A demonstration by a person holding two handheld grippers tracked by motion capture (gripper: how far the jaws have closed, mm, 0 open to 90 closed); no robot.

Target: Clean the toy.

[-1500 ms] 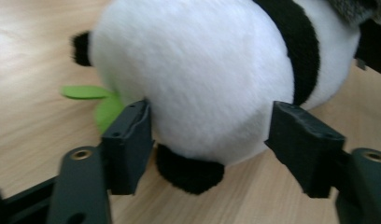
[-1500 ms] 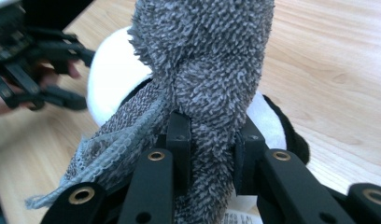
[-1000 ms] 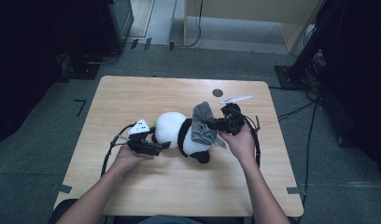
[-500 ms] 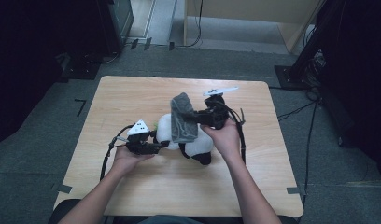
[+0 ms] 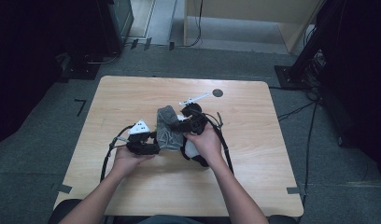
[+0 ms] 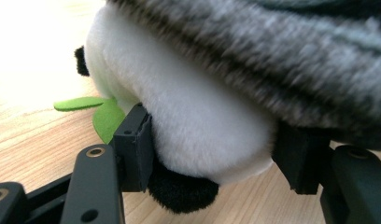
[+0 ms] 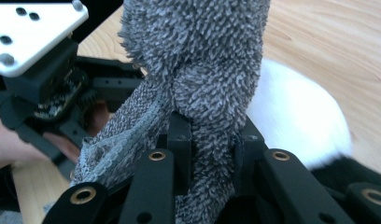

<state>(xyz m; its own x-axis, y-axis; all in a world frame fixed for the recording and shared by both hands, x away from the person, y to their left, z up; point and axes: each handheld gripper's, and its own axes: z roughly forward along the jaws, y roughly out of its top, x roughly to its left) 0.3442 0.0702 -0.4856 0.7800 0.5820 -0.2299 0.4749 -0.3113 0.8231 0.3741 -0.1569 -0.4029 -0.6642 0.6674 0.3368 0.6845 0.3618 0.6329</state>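
- Grey fuzzy knitted sock (image 7: 202,74) stands roughly upright over the white-and-black plush panda toy (image 6: 188,135), mid-table.
- My right gripper (image 7: 209,158) pinches the sock, my hand angled toward the table's left side.
- My left gripper (image 6: 212,154) clasps the panda's white body, held low.

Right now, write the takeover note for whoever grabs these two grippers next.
Left gripper: shut on the black-and-white plush panda toy, holding it on the light wooden table.
Right gripper: shut on the grey fuzzy knitted sock, held upright over the panda's white body.
Done: both things gripped and brought together.
Left: probably pull the sock over the panda; it looks only draped on top so far.
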